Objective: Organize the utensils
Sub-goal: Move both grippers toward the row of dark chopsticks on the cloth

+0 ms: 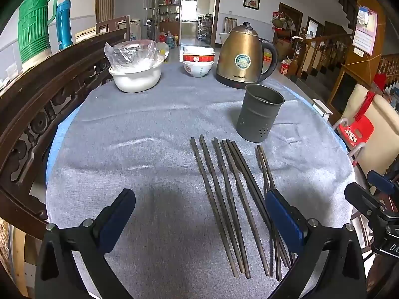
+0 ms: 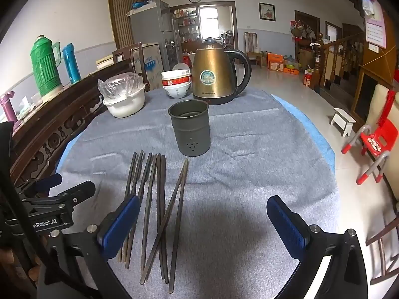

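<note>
Both the left gripper (image 1: pixel 200 220) and the right gripper (image 2: pixel 203 221) hang over the grey cloth (image 1: pixel 139 134) with jaws spread wide and nothing between the pads. The chopsticks (image 1: pixel 224 199) lie loose on the cloth in a rough row, just in front of the upright metal holder (image 1: pixel 259 113), which looks empty, though its bottom is hard to see. Behind the holder stand a kettle (image 1: pixel 243 57), stacked bowls (image 1: pixel 198 61) and a white basin (image 1: pixel 136 74).

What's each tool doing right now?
Left tool: open, holding nothing, above the chopsticks.
Right tool: open, holding nothing.
</note>
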The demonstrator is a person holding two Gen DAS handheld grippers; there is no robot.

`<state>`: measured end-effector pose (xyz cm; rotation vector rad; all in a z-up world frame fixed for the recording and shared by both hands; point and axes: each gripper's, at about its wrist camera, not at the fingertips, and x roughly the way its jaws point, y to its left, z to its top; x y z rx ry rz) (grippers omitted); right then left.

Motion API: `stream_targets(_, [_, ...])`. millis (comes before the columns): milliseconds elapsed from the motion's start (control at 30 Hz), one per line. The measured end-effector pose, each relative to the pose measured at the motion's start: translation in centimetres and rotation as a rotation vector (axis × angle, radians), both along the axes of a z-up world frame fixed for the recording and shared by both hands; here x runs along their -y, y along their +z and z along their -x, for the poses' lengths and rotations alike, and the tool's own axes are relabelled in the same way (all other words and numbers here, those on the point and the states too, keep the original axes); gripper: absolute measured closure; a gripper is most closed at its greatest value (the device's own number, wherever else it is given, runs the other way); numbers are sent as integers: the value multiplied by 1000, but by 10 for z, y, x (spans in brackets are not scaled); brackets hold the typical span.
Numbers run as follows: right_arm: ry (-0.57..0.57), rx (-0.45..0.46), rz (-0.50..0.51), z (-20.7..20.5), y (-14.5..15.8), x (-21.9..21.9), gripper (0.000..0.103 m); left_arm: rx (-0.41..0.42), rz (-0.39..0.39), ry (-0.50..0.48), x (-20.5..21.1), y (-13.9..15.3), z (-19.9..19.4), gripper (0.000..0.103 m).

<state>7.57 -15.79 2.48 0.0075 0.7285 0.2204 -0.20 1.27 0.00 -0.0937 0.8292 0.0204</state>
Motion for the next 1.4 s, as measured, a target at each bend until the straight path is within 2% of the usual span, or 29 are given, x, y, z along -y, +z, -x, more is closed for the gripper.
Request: stream_targets(1400, [1,8,-9,2,-1,-1,0,3,13,0,0,2,4,0])
